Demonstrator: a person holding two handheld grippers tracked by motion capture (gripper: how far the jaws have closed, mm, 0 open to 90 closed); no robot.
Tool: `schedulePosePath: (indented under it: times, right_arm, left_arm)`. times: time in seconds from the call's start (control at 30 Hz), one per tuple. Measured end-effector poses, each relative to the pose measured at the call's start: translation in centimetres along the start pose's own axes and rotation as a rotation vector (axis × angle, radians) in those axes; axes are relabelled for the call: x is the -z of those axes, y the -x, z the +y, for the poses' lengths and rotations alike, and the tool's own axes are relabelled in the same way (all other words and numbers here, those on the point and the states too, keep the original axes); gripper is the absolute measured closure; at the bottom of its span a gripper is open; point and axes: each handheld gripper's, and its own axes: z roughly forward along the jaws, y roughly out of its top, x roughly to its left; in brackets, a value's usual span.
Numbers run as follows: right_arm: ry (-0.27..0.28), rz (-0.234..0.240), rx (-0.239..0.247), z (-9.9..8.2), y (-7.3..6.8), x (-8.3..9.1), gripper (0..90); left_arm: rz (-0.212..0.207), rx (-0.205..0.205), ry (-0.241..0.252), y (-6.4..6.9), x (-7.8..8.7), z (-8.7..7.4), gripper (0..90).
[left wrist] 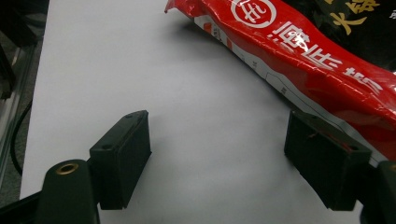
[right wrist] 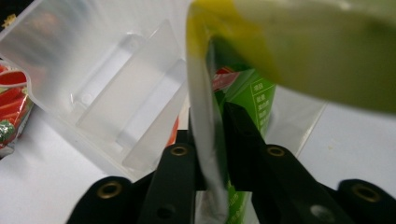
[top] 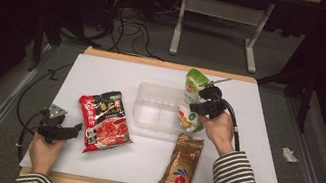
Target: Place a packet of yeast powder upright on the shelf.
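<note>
My right gripper [top: 197, 108] is shut on the edge of a green and white snack bag [top: 193, 91], held over the right end of a clear plastic bin [top: 155, 106]. In the right gripper view the jaws pinch the bag's sealed seam [right wrist: 210, 140], with the green bag [right wrist: 299, 51] rising above and the clear bin [right wrist: 93, 79] behind at the left. My left gripper [top: 74, 129] rests open on the white table, just left of a red and black snack bag [top: 104, 120]. Its pads [left wrist: 122, 156] stand wide apart with bare table between them and the red bag [left wrist: 299, 56] beside the right pad.
A gold and brown coffee bag [top: 183, 162] lies near the front edge under the right wrist. The white tabletop [top: 103, 73] has free room at its back left. Cables and a table frame [top: 178, 23] lie on the floor behind.
</note>
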Motion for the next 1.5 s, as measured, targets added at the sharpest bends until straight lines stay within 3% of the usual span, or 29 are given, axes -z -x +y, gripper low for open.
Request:
schedulePosePath:
  times: [0.13, 0.23, 0.27, 0.43, 0.53, 0.63, 0.77, 1.23, 1.5]
  right_arm:
    - [0.042, -0.015, 0.004, -0.2, -0.3, 0.1, 85.2]
    - [0.124, -0.011, -0.021, -0.9, -0.3, 0.1, 85.7]
    - [0.124, -0.011, -0.021, -0.9, -0.3, 0.1, 85.7]
    - [0.234, -0.035, -0.011, -1.5, -0.5, 0.3, 85.8]
    - [0.262, -0.051, 0.008, -1.9, -0.4, -0.2, 85.7]
    - [0.269, -0.044, 0.002, -2.8, -0.3, -1.2, 85.6]
    - [0.275, -0.038, 0.011, -3.2, -0.2, -1.1, 85.3]
    - [0.191, -0.037, 0.123, -4.6, -1.4, -1.1, 85.0]
    - [0.189, -0.026, 0.097, -4.8, -1.1, -1.3, 85.1]
  left_arm:
    - [0.001, 0.000, 0.002, 0.0, 0.0, 0.0, 22.8]
    - [0.000, 0.000, 0.002, 0.0, 0.0, 0.0, 22.8]
    - [0.000, 0.000, 0.002, 0.0, 0.0, 0.0, 22.8]
    - [0.000, 0.000, 0.000, 0.0, 0.0, 0.0, 22.8]
    - [0.000, 0.000, 0.002, 0.0, 0.0, 0.0, 22.8]
    - [0.001, 0.000, 0.002, 0.0, 0.0, 0.0, 22.8]
    - [-0.001, 0.001, -0.001, 0.0, 0.0, 0.0, 22.8]
    - [0.008, -0.005, 0.003, 0.1, 0.0, 0.0, 22.9]
    - [0.006, -0.003, 0.003, 0.1, 0.0, 0.0, 22.9]
